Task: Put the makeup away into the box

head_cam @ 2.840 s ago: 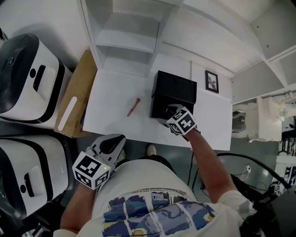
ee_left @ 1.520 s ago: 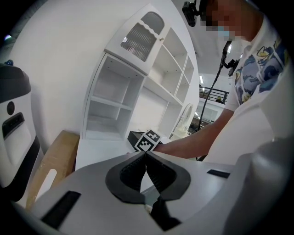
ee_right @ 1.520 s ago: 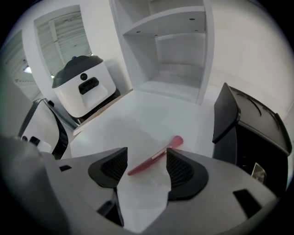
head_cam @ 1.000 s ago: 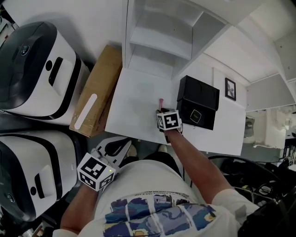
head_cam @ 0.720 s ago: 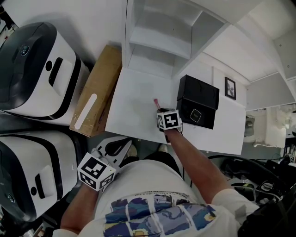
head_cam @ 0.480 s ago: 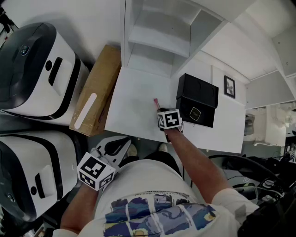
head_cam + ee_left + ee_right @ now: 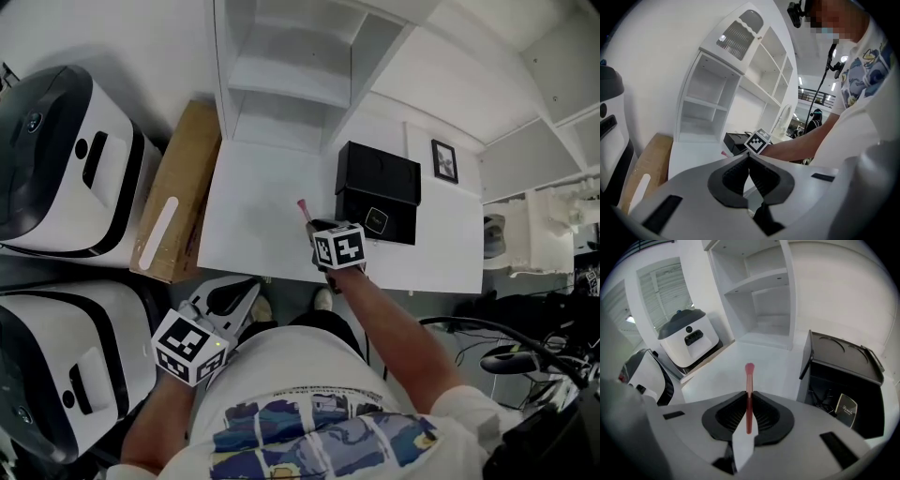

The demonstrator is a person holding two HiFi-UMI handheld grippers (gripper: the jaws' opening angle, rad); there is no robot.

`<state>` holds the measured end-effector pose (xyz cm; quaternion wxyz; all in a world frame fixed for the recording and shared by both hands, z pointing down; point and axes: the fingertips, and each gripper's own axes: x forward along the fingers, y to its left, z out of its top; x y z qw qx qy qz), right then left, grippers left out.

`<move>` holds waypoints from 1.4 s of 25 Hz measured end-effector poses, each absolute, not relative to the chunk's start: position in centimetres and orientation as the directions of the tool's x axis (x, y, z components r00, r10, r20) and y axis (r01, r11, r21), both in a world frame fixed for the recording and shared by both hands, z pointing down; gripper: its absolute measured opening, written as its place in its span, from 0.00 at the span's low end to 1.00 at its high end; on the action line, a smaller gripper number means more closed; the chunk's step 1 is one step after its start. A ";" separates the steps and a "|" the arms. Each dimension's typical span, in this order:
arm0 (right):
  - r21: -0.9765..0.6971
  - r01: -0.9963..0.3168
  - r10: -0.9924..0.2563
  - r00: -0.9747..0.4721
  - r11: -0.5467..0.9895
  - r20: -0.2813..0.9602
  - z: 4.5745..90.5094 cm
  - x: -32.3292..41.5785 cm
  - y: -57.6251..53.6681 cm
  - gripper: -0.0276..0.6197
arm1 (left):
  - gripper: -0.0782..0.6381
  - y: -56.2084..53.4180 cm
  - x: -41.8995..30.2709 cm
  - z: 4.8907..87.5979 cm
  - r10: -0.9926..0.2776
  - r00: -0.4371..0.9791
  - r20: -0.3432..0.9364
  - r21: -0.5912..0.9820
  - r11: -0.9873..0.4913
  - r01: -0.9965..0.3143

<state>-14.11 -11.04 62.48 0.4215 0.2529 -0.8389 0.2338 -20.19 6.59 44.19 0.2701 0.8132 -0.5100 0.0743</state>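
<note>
A slim red makeup brush (image 7: 749, 380) sticks up between the pads of my right gripper (image 7: 749, 398), whose jaws have just closed and now pinch its handle. In the head view the brush's pink tip (image 7: 303, 206) pokes out beyond my right gripper (image 7: 314, 225), held over the white desk (image 7: 253, 216) just left of the black box (image 7: 378, 192). The box (image 7: 843, 376) stands open with its lid upright, and a small dark compact (image 7: 847, 405) lies inside. My left gripper (image 7: 749, 158) is shut and empty, low by the person's body off the desk's near edge (image 7: 242, 291).
A white shelf unit (image 7: 281, 75) rises at the back of the desk. A flat cardboard box (image 7: 173, 192) leans at the desk's left side, beside two white-and-black machines (image 7: 56, 159). A small framed picture (image 7: 444, 160) stands right of the black box.
The right gripper has taken hold of the brush that lay on the desk and lifted it. The left gripper has stayed where it was.
</note>
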 end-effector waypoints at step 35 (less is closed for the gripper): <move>-0.151 -0.818 -0.348 -0.393 0.554 0.851 61.8 8.2 -21.7 0.14 | 0.13 0.1 -8.6 43.0 -0.725 0.575 0.380 0.358 -0.458 -0.814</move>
